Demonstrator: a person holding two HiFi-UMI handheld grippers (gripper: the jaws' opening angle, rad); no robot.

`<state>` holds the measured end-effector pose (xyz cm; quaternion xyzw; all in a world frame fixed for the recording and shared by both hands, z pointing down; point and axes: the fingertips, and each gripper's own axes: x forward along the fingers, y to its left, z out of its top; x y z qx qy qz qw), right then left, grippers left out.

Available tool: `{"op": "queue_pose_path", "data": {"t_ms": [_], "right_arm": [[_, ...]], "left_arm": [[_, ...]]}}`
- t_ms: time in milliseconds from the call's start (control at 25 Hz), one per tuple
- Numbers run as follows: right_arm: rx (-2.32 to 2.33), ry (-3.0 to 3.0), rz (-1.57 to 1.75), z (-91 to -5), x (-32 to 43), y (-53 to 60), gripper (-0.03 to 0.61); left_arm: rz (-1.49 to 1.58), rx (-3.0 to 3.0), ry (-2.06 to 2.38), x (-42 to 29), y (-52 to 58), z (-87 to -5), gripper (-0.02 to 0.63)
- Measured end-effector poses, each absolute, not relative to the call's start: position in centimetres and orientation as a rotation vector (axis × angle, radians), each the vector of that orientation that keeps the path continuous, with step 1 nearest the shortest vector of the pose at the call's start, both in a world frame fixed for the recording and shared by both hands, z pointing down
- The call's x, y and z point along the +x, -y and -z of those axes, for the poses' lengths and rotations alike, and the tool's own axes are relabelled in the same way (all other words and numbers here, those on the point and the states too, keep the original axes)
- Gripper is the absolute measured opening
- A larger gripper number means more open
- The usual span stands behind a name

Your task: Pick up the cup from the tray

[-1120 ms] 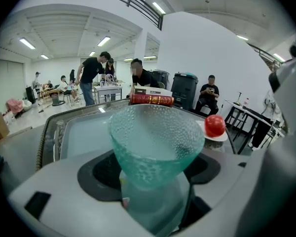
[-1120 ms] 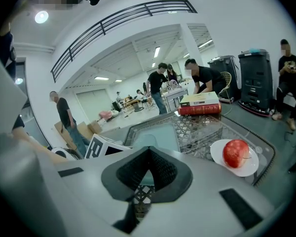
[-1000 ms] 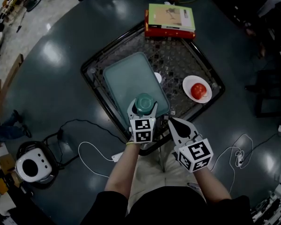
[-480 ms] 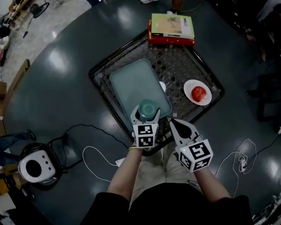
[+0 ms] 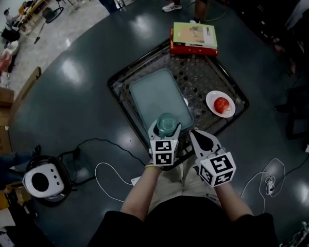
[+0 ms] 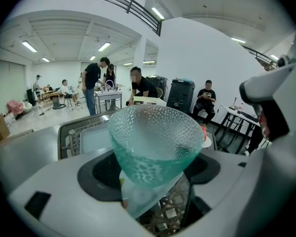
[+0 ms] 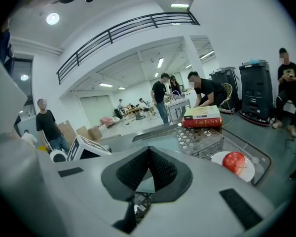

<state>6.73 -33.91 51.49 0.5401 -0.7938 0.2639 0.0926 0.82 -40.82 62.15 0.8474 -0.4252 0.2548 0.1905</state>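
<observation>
A dimpled teal glass cup (image 5: 166, 124) (image 6: 155, 144) sits between the jaws of my left gripper (image 5: 165, 130) (image 6: 153, 181), which is shut on it, above the near corner of the pale green tray (image 5: 157, 96). The cup stands upright and looks lifted clear of the tray. Just to the right, my right gripper (image 5: 201, 138) (image 7: 148, 174) is shut with nothing in it; its pads (image 7: 160, 169) meet at their tips. The tray (image 6: 96, 135) lies on a dark lattice table (image 5: 206, 71).
A white plate with a red apple (image 5: 221, 105) (image 7: 234, 162) rests on the table's right side. Red and green books (image 5: 194, 37) (image 7: 202, 117) are stacked at its far corner. Cables (image 5: 105, 171) and a white device (image 5: 41, 181) lie on the floor at left. People sit beyond.
The left gripper has kept its hold on the cup and both grippers have stayed close together at the tray's near corner; the head view has shifted so the table sits farther right.
</observation>
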Motion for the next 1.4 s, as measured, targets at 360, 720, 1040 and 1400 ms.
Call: {"op": "queue_pose_path", "data": {"t_ms": [360,720,1040,1400], "right_arm": [[1.612,2.373,-0.727,-50.2,6.4,33.0,0.005],[1.602,2.374,-0.693,-49.8,5.9,31.8,0.005],[1.576,2.408,-0.650,-49.2,4.3,31.2,0.005],[1.516,2.458,-0.605,-48.4,2.4,30.4,0.005]], "left_arm": [[-0.687,2.413,1.199,0.1,39.1,-59.6,0.368],[-0.655,2.428,1.202,-1.5,37.1,-56.7,0.368],[-0.636,2.450,1.191,-3.1,34.8,-54.3,0.368],[-0.570,2.464,1.195,-4.4,33.4,-51.9,0.368]]}}
